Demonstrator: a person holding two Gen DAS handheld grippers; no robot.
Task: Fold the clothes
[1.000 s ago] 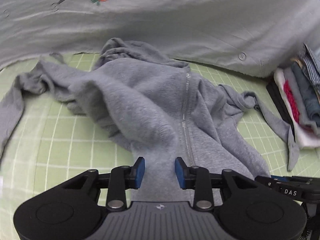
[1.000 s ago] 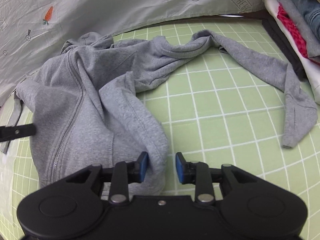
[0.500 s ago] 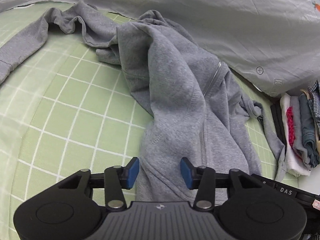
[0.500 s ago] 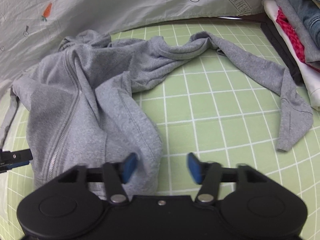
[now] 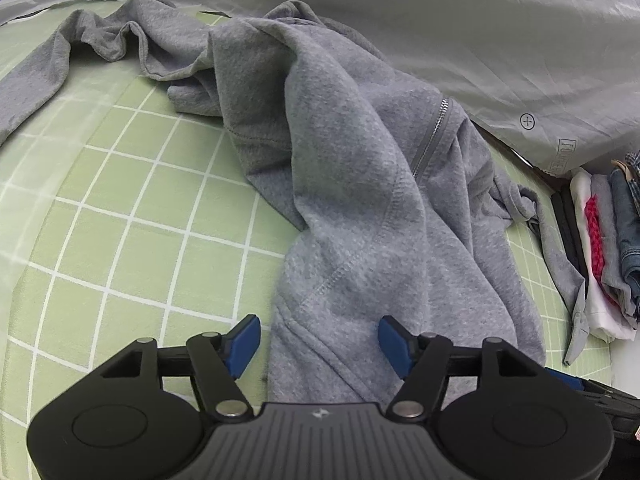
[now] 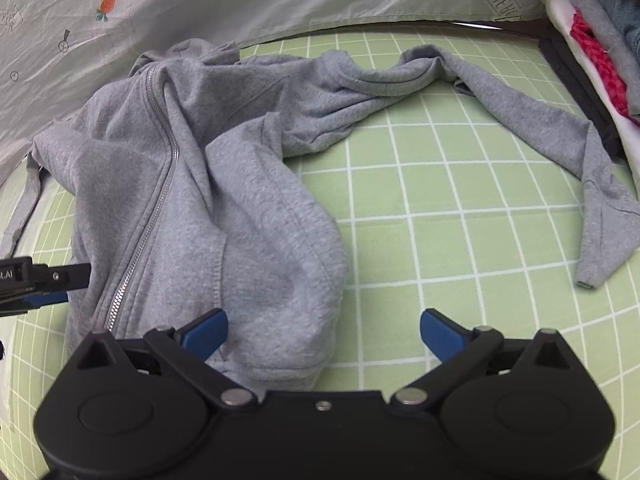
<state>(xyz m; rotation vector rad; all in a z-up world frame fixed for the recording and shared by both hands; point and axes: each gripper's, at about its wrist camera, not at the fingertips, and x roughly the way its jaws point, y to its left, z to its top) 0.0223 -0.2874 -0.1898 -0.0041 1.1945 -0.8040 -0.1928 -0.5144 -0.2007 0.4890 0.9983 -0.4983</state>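
The grey zip hoodie (image 6: 192,200), rumpled at the mat's (image 6: 460,220) centre, is judged soft, limp and best pinched at its thick hem, between both just-opened, wide, empty grippers (image 5: 318,342) (image 6: 324,332) at six o'clock.

Black grippers (image 5: 319,338), blue finger pads (image 6: 206,330)

left gripper (image 5: 318,340) jaws just opened, right gripper (image 6: 323,330) spread wide
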